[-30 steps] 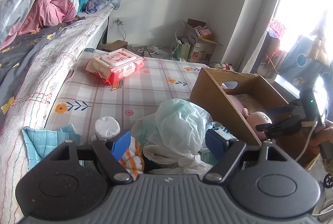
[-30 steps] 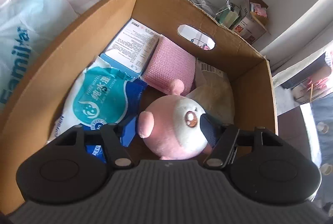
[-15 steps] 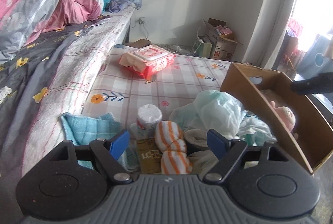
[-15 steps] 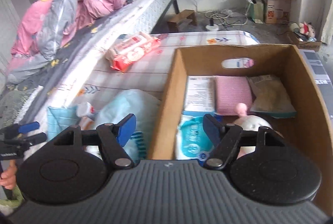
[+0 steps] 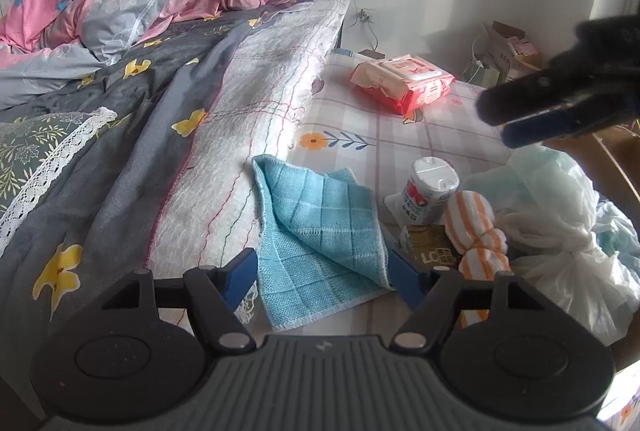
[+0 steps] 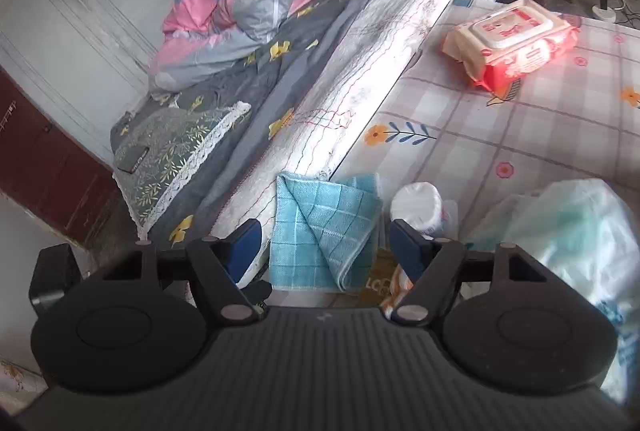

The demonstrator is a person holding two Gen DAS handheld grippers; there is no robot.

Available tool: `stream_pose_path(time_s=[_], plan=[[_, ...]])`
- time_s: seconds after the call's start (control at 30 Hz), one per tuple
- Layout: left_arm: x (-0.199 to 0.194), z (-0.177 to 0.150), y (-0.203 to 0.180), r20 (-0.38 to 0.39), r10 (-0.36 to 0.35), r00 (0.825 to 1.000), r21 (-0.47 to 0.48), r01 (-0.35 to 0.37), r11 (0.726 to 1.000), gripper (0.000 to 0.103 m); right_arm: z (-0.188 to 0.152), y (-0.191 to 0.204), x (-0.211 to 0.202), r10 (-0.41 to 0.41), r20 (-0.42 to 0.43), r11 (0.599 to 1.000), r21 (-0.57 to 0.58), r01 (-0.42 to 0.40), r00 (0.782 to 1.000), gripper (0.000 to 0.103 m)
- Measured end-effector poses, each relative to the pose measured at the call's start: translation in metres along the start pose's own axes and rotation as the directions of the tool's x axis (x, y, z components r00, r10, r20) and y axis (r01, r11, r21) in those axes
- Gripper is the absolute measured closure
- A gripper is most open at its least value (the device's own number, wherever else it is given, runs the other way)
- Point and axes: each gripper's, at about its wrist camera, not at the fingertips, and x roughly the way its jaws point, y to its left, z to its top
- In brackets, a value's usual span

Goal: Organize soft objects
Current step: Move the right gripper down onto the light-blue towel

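Now both grippers face the same thing: the blue cloth point(image 5: 320, 231), a folded waffle-weave square that lies against the foot of the mattress point(image 5: 256, 135) on the checked floor mat point(image 5: 400, 135). The left gripper point(image 5: 322, 271) has its jaws spread wide, one on each side of the cloth's near edge, holding nothing. The right gripper point(image 6: 324, 243) is likewise spread and empty, with the cloth point(image 6: 320, 227) between its blue pads in its own view.

The step in hand looks like picking up that cloth. It is thin and limp, so a pinch on the folded corner, where the layers are doubled, should hold better than one on a single hem. One gripper is probably enough; the other should stay clear so the two do not collide.

Just beside the cloth stand a small white-capped bottle point(image 5: 432, 187), hard and round, and a gold packet point(image 5: 430, 247). Next to them lies a rolled orange-striped towel point(image 5: 476, 231), soft and lumpy. A knotted plastic bag point(image 5: 560, 231), crinkly and pale, bulges near it. A red pack of wipes point(image 5: 404, 87) sits well apart.
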Motion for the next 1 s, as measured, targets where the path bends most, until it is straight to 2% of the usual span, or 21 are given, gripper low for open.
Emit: stream_pose_path(time_s=[0.1,0.2,0.33,0.47,0.63,0.67,0.83,1.0], plan=[[0.018,0.000,0.001,-0.053,0.010,0.999,0.003,-0.009,1.000,0.033,0.029,0.003,0.048,0.011,-0.087,1.000,-0.015,-0.012,0.996,0.033],[0.031,-0.002,-0.001,-0.086,0.011,0.996,0.016,-0.009,1.000,0.033,0.053,-0.002,0.094,0.002,-0.181,0.999,-0.051,-0.012,0.984,0.032],[0.045,-0.004,-0.006,-0.109,0.027,0.994,0.031,-0.024,0.999,0.033,0.077,-0.024,0.157,-0.034,-0.301,0.999,-0.030,0.027,0.953,0.032],[0.059,-0.003,-0.003,-0.135,0.024,0.991,0.018,-0.022,1.000,0.033,0.085,-0.045,0.196,-0.006,-0.384,1.000,0.022,0.016,0.923,0.028],[0.073,-0.002,-0.001,-0.154,0.026,0.988,0.010,-0.024,1.000,0.033,0.084,-0.057,0.228,0.022,-0.474,0.997,0.070,0.013,0.880,0.019],[0.074,-0.002,-0.001,-0.155,0.026,0.988,0.010,-0.025,1.000,0.033,0.085,-0.057,0.229,0.044,-0.469,0.997,0.076,-0.009,0.882,0.015],[0.078,0.001,-0.005,-0.140,0.014,0.990,0.011,-0.013,1.000,0.033,0.083,-0.052,0.238,0.119,-0.515,0.991,0.117,-0.068,0.849,0.015],[0.080,0.005,-0.009,-0.117,-0.017,0.993,0.009,0.018,1.000,0.033,0.078,-0.040,0.234,0.129,-0.516,0.991,0.085,-0.099,0.847,0.014]])
